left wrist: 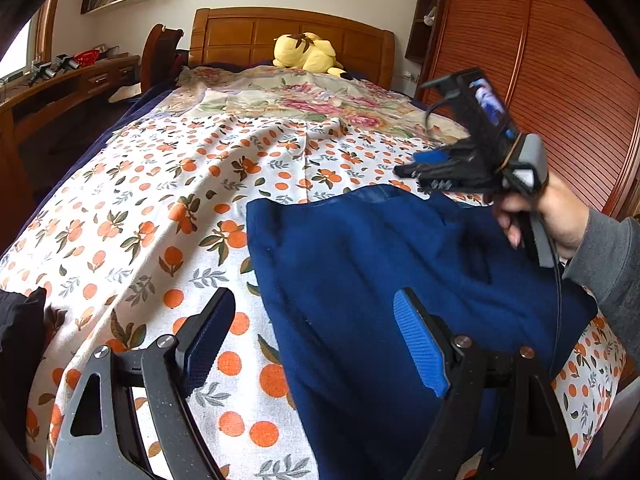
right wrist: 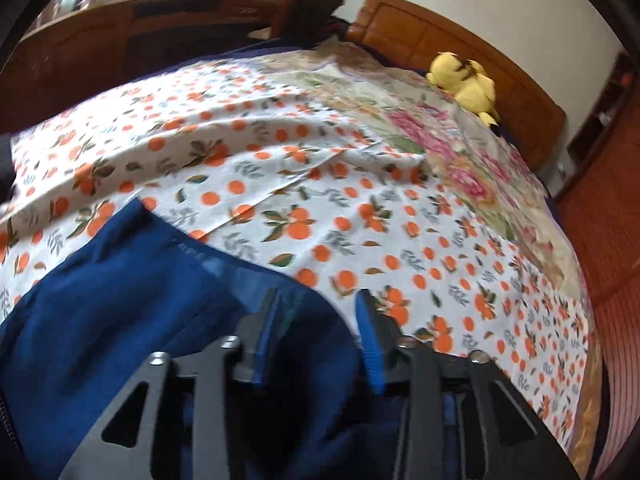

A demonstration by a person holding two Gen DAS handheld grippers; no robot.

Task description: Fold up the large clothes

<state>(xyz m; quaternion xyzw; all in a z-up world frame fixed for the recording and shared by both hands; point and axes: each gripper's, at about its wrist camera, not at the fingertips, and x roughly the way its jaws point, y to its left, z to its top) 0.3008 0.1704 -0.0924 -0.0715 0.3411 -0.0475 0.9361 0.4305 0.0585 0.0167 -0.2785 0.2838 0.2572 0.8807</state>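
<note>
A dark blue garment [left wrist: 360, 248] lies in a folded block on the orange-print bedsheet [left wrist: 160, 200], near the bed's front right. My left gripper [left wrist: 316, 300] hovers open over the garment's left edge, one finger above the sheet and the other above the blue cloth. A hand in a grey sleeve holds my right gripper [left wrist: 412, 166] above the garment's far right corner. In the right wrist view, that gripper [right wrist: 318, 300] has its jaws apart, and the blue garment [right wrist: 120, 300] lies below them unpinched.
A yellow plush toy [left wrist: 308, 54] rests against the wooden headboard [left wrist: 248, 36]. A floral blanket [left wrist: 304, 100] covers the far half of the bed. A slatted wooden wardrobe [left wrist: 560, 80] stands on the right and a desk [left wrist: 60, 88] on the left.
</note>
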